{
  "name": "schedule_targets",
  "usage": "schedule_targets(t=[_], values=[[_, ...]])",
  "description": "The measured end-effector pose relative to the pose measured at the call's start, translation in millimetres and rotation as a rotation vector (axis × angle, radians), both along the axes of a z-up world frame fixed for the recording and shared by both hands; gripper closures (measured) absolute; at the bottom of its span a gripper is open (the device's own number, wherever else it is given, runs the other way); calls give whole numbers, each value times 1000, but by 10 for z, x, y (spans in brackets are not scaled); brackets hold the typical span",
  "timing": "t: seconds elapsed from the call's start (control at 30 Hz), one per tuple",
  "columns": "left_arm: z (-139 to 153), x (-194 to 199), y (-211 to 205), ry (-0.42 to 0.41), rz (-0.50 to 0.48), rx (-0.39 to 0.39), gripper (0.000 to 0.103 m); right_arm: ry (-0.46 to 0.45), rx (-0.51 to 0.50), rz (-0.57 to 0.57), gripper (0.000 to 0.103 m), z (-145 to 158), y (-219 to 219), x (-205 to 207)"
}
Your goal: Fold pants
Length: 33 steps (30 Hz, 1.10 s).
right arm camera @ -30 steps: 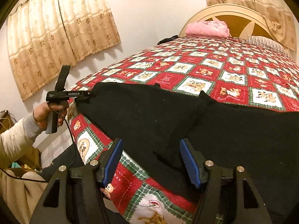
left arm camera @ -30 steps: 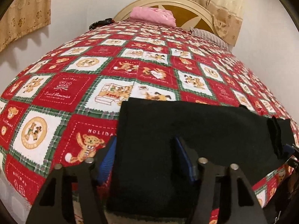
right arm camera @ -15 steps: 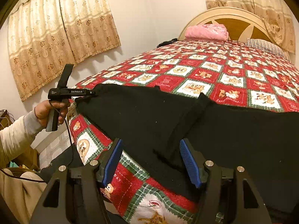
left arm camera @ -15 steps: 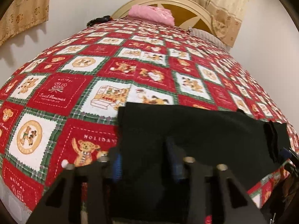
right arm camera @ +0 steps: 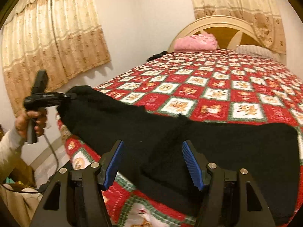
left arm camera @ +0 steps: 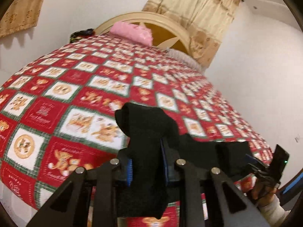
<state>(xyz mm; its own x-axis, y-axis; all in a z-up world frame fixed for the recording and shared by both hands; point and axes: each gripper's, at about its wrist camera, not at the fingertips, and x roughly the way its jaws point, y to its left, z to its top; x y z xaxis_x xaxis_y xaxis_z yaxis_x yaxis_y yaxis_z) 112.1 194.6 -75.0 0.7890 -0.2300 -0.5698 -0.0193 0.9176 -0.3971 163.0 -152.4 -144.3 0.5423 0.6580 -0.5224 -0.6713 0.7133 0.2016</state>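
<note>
The left gripper [left arm camera: 146,167] has lifted since a second ago — its jaws closing on a bunch of the black pants [right arm camera: 208,141], raising that end off the quilt [right arm camera: 217,87]. The rest lies across the bed's near edge. The right gripper [right arm camera: 154,163] stands open — cloth between its pads, unpinched.

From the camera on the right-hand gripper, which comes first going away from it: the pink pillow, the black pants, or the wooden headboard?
Nearest to the right gripper first:
1. Black pants, lying between its open fingers at the bed's near edge.
2. Pink pillow, at the bed's far end, left of centre.
3. Headboard, just behind the pillow, against the wall.
</note>
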Motion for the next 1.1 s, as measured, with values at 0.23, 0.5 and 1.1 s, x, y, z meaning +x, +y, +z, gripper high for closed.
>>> schedule_targets(t=[0.23, 0.5, 1.1], values=[[234, 126, -383, -60, -90, -44, 78, -18, 18, -65, 38, 177, -248, 58], [362, 407, -1087, -81, -263, -40, 78, -56, 26, -143, 37, 317, -647, 5], [654, 785, -2357, -73, -507, -59, 78, -5, 188, -437, 33, 236, -1677, 133]])
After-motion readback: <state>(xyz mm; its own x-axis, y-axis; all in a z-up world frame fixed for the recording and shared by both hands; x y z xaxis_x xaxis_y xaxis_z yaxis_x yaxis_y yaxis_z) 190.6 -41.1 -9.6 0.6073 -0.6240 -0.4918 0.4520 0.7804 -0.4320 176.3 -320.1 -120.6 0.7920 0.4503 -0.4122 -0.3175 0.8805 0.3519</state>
